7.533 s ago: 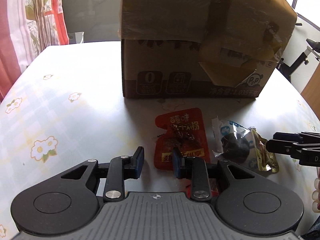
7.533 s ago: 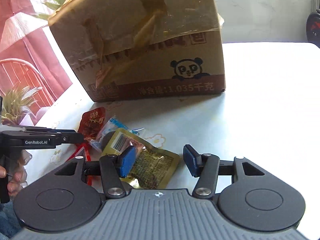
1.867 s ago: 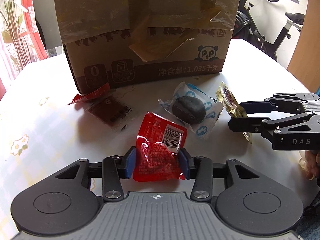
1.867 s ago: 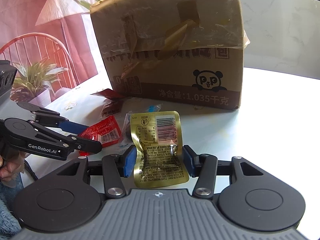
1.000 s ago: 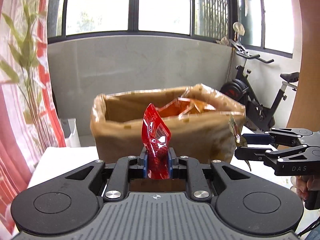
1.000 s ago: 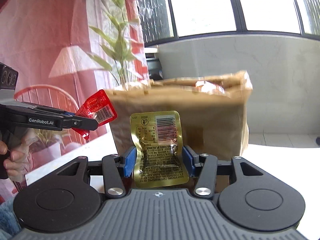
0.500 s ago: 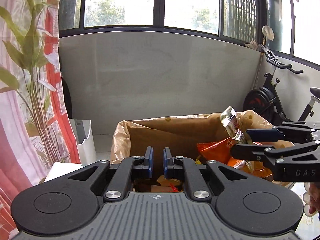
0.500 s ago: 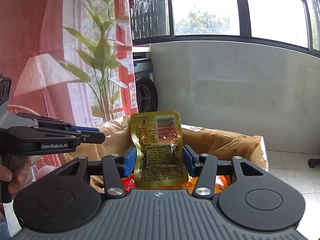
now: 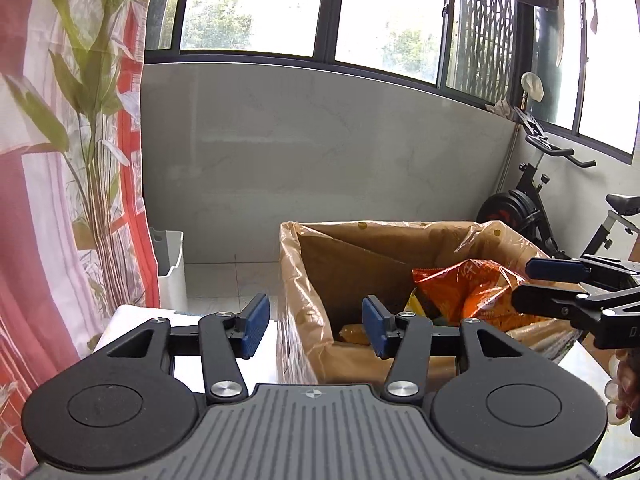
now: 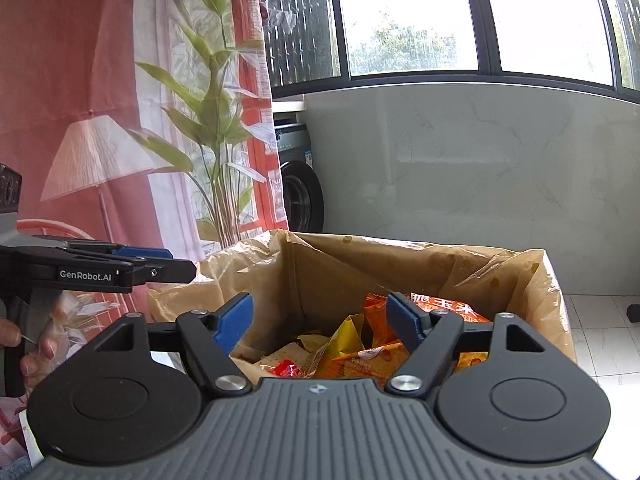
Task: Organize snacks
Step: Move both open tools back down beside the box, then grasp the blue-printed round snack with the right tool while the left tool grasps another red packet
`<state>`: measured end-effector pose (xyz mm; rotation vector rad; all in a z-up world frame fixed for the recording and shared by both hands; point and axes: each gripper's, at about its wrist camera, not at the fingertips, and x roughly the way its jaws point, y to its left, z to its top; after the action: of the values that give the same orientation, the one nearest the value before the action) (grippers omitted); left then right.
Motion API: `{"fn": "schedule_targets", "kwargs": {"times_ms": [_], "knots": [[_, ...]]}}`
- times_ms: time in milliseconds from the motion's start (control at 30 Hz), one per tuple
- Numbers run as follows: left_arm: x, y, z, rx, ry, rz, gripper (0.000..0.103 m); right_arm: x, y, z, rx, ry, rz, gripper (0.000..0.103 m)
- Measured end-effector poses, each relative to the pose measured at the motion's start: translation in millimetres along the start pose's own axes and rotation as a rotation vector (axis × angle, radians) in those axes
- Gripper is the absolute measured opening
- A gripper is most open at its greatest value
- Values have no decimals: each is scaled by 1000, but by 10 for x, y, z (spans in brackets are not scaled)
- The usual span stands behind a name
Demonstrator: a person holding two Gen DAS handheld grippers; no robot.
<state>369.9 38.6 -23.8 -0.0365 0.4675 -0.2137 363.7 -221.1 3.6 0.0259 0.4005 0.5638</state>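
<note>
Snacks, chiefly an orange foil crisp bag [image 10: 404, 332], are seen inside the brown plastic-lined cardboard box [image 10: 320, 264]. Left claw [image 9: 314, 326] and right claw [image 10: 320, 322], jaws just opened, hold nothing; clean withdrawal above the rim is advised.

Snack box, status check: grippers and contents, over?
Left gripper and right gripper open, jaws just opened, nothing between them. Cardboard box holds orange bag and small red packet. Nothing blocking.

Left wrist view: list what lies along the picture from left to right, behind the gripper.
Red and white curtain → white bin → cardboard box → orange snack bag → right gripper → exercise bike.
</note>
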Motion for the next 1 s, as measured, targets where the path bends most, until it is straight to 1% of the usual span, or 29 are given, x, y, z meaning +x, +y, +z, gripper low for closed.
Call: {"fn": "schedule_targets", "kwargs": {"times_ms": [100, 200, 367, 433, 533, 733, 867, 1000], "knots": [[-137, 89, -170, -17, 16, -28, 54, -265, 82, -152, -18, -46, 3, 76], [-243, 128, -309, -39, 36, -40, 54, -503, 154, -391, -25, -74, -25, 76], [-309, 147, -533, -55, 66, -52, 54, -728, 203, -847, 22, -47, -73, 75], [-247, 159, -635, -69, 99, -54, 54, -734, 218, -1009, 27, -10, -73, 75], [-110, 168, -799, -91, 151, -51, 54, -631, 246, -1217, 25, 75, -65, 75], [333, 156, -1099, -134, 259, -34, 54, -297, 280, -1582, 36, 217, -8, 74], [620, 112, -1223, -156, 304, -13, 54, -42, 320, -1756, 18, 308, -3, 73], [830, 71, -1289, -164, 338, 1, 55, 84, 357, -1847, 5, 359, 12, 71]]}}
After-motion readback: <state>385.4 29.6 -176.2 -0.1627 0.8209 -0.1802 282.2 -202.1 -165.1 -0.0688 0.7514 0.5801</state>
